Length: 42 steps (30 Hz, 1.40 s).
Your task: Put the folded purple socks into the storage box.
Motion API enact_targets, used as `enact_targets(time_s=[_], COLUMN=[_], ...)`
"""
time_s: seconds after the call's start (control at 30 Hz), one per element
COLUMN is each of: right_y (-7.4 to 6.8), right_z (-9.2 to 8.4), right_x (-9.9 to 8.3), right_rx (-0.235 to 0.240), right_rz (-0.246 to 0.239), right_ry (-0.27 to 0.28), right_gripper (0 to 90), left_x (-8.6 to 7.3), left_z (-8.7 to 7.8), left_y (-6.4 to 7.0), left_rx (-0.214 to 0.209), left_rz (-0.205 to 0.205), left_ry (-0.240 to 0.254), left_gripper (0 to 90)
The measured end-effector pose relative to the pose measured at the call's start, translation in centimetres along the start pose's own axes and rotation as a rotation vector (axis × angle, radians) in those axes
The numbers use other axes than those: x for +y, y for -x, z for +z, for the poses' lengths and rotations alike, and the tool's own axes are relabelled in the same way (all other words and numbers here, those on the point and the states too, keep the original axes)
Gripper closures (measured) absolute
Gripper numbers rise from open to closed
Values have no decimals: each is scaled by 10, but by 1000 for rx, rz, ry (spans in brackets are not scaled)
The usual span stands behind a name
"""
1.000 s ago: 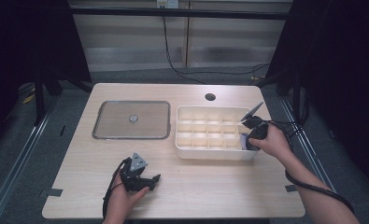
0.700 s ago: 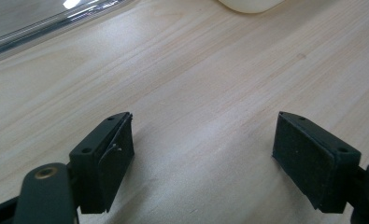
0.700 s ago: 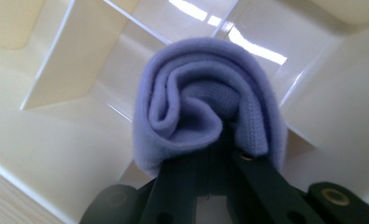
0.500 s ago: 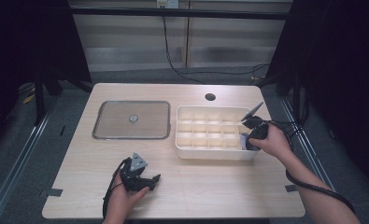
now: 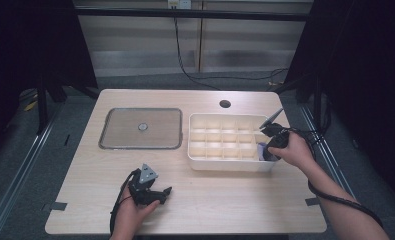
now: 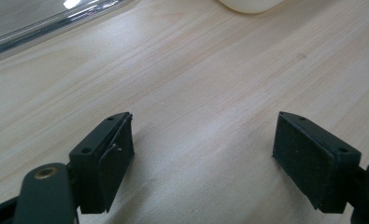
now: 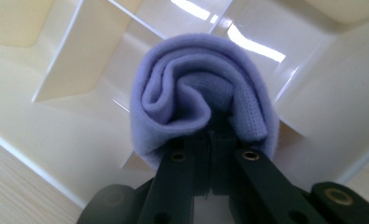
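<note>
Rolled cloth held at a divided tray.
The right gripper (image 7: 210,135) pinches a rolled lilac cloth (image 7: 201,88) over the near right corner compartment of the cream tray (image 5: 225,162); the left gripper (image 6: 203,154) rests with jaws apart on the wooden table (image 5: 235,195).

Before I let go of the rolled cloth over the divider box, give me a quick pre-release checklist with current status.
1. Right claw shut on the rolled purple cloth: ok.
2. Cloth over the near right corner compartment of the white divider box: ok.
3. Cloth fully seated on that compartment's floor: cannot tell.
4. Roll holding its shape, no loose end hanging out: ok, from the right gripper view.
5. Left claw open, holding nothing, low over bare table: ok.
6. Left claw apart from the box: ok.
</note>
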State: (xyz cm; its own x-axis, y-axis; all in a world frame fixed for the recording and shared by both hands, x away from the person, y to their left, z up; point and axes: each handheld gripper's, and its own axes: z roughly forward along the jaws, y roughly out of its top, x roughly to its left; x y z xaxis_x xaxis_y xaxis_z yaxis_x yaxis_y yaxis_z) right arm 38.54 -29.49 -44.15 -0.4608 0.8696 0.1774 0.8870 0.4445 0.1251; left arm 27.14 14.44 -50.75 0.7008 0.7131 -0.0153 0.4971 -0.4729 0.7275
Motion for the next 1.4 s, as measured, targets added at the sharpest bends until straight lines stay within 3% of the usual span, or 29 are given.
enact_targets(time_s=[0.5, 0.7, 0.93, 1.13, 1.23, 1.4], right_y=[0, 0, -1, -8, -13, -17], right_z=[-17, -33, -54, -45, -36, -26], right_x=[1, 8, 22, 34, 35, 31], right_rx=[-9, -30, -55, -43, -47, -39], right_rz=[-3, -8, -6, -23, -34, -55], right_ry=[21, 27, 77, 84, 36, 15], right_gripper=[877, 884, 883, 875, 889, 900], left_x=[0, 0, 0, 0, 0, 0], left_z=[0, 0, 0, 0, 0, 0], left_y=[0, 0, 0, 1, 0, 0], left_rx=[1, 0, 0, 0, 1, 0], left_rz=[-2, -3, -3, -10, -1, -3], left_ry=[1, 0, 1, 6, -1, 0], left_gripper=[200, 200, 200, 201, 200, 200])
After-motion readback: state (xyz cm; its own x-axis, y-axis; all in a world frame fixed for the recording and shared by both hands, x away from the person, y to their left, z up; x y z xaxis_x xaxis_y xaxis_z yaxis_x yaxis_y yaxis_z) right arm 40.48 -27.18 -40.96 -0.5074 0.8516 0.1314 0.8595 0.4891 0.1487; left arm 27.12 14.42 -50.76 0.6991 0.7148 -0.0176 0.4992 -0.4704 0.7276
